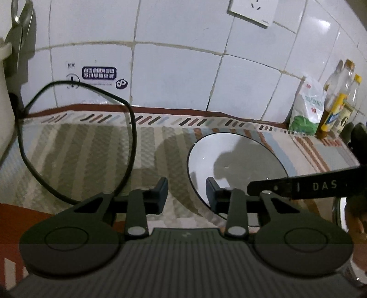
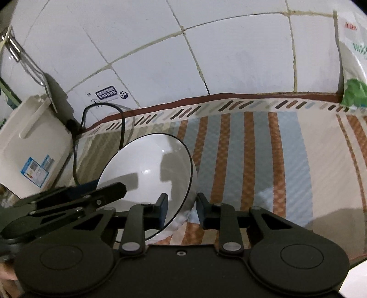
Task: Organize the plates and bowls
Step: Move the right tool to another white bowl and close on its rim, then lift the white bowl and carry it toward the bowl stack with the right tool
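A white bowl with a thin black rim (image 1: pixel 238 158) sits on a striped cloth. In the left wrist view my left gripper (image 1: pixel 187 192) straddles the bowl's left rim, right pad inside the bowl and left pad outside. A gap shows between the pads and the rim. A finger of my right gripper (image 1: pixel 298 185) reaches in from the right. In the right wrist view the bowl (image 2: pixel 146 169) lies left of centre. My right gripper (image 2: pixel 182 206) straddles its right rim, left pad inside and right pad close to the outer wall. The left gripper's fingers (image 2: pixel 110 191) sit at the bowl's opposite edge.
A white rice cooker (image 2: pixel 29 146) stands at the left, and its black cord (image 1: pixel 75 142) loops over the cloth. A bag (image 1: pixel 307 107) and oil bottles (image 1: pixel 339 100) stand at the back right against the tiled wall. A wall socket (image 1: pixel 252 11) is above.
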A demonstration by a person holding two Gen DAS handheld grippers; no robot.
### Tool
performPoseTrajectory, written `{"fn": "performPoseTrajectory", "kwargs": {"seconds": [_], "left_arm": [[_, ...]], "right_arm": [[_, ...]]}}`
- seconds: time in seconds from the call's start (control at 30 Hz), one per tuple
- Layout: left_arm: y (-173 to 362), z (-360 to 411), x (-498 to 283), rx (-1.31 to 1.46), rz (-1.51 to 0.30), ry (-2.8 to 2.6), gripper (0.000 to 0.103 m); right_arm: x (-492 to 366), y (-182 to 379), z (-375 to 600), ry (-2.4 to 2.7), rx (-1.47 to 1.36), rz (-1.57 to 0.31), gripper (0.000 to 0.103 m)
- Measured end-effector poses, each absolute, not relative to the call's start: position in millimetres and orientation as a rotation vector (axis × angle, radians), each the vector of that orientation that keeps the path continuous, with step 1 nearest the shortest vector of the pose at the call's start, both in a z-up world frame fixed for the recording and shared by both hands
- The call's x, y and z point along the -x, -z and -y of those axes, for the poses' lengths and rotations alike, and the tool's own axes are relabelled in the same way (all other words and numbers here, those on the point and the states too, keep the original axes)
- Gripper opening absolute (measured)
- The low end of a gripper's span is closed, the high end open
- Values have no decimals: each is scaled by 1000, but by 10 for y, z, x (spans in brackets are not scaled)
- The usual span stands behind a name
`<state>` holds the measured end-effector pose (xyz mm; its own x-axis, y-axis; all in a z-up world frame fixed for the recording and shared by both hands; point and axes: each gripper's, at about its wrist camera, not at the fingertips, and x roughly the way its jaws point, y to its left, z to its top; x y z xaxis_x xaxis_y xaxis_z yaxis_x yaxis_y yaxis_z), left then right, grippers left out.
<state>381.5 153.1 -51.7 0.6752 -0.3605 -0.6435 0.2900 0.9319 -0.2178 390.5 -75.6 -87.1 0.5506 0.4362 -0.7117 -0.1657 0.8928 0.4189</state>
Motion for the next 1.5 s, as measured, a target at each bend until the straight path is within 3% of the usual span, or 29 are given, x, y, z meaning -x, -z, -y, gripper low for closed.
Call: {"fn": "performPoseTrajectory", "kwargs": {"seconds": [0.03, 0.23, 0.73, 1.5], "left_arm": [[519, -1528, -3813, 114, -747, 384, 21], [458, -1380, -3711, 28, -717, 362, 17], [67, -1348, -3392, -49, -635, 333, 17], [-390, -1367, -2043, -66, -607, 332, 17]], "right_arm": [[-3898, 870, 750, -365, -314, -921, 30], [-3857, 865, 725, -343, -293, -908, 25], [-3573, 493, 796, -360, -345, -833, 21], [-2320, -95, 711, -370, -268, -812, 20]]}}
